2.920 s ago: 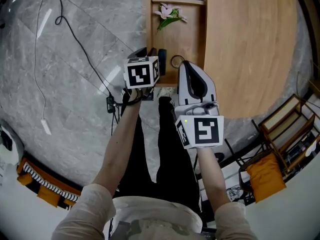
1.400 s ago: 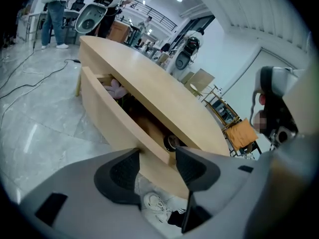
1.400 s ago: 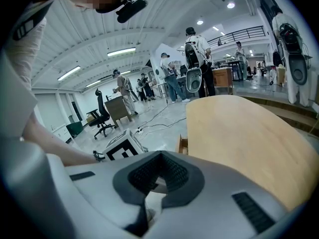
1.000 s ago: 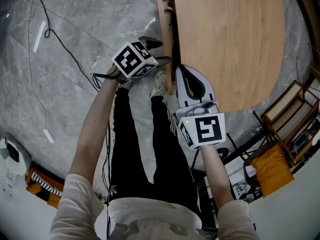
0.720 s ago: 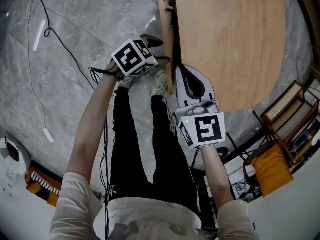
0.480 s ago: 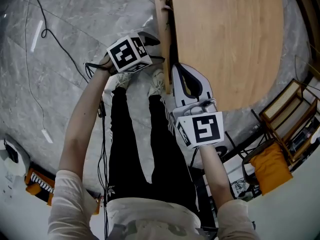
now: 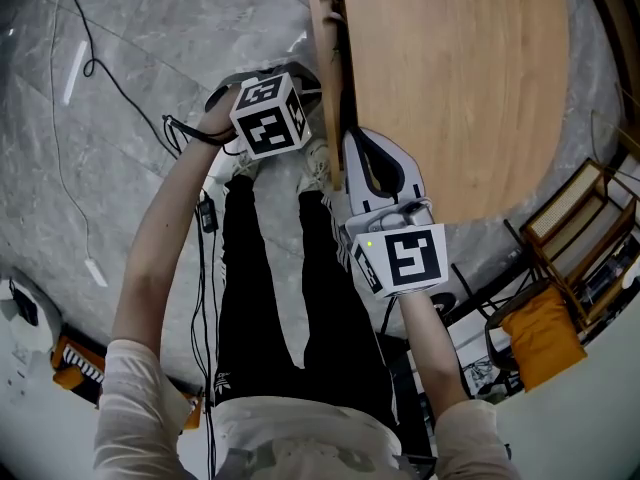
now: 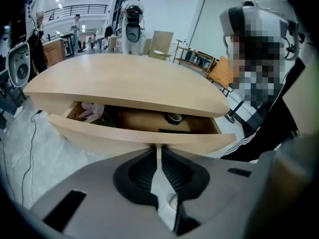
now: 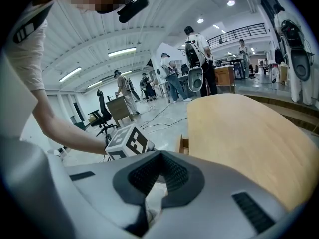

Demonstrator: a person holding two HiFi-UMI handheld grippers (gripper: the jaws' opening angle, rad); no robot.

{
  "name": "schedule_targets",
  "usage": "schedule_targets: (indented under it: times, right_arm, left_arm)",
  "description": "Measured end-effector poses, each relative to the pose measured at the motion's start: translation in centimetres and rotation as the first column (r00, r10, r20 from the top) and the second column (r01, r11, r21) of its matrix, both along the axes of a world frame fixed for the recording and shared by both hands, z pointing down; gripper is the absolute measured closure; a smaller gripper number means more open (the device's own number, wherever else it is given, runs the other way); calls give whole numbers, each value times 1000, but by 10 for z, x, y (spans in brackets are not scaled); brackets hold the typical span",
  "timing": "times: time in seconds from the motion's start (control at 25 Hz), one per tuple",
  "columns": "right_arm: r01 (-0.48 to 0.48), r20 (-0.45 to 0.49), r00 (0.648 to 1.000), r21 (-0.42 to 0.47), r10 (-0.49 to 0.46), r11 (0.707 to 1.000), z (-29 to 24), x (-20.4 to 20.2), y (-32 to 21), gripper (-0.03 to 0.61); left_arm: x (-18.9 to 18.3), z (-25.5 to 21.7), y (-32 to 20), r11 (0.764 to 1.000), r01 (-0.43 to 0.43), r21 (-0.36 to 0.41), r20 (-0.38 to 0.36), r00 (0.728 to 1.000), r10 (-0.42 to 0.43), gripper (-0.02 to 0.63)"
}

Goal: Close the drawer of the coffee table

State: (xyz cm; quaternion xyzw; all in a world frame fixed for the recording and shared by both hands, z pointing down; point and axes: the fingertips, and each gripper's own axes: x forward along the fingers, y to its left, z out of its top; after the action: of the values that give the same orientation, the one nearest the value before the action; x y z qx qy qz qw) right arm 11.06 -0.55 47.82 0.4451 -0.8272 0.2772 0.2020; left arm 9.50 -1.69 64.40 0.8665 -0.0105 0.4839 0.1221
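Nearly done, the drawer (image 8: 134, 136) sticks out slightly from under the coffee table's worktop (image 8: 129, 83), the left gripper (image 8: 158, 151) facing its front, empty fingers closing, the right gripper (image 9: 160, 156) at the worktop's edge, fingers pressed together; next probably comes a square push inward.

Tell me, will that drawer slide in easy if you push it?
Probably: the drawer looks like stiff wood, so a push shouldn't bend it. Inside I see just a flower and a small ring, so it's likely light.
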Motion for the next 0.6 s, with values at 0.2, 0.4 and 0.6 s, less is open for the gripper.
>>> schedule_targets:
  times: [0.2,0.4,0.6]
  right_arm:
    - [-7,11,1000,4,7,1000,3,1,-5,572]
    - [-14,19,1000,2,14,1000,6,6,-6,572]
    - [-1,11,1000,-5,1,1000,11,10,-6,572]
  left_arm:
    - [-1,1,-2,998,64,4,-32,997,-64,578]
    - [9,0,-3,995,95,42,-66,994,-92,583]
    - [36,-1,-9,989,130,74,-152,981,-118,592]
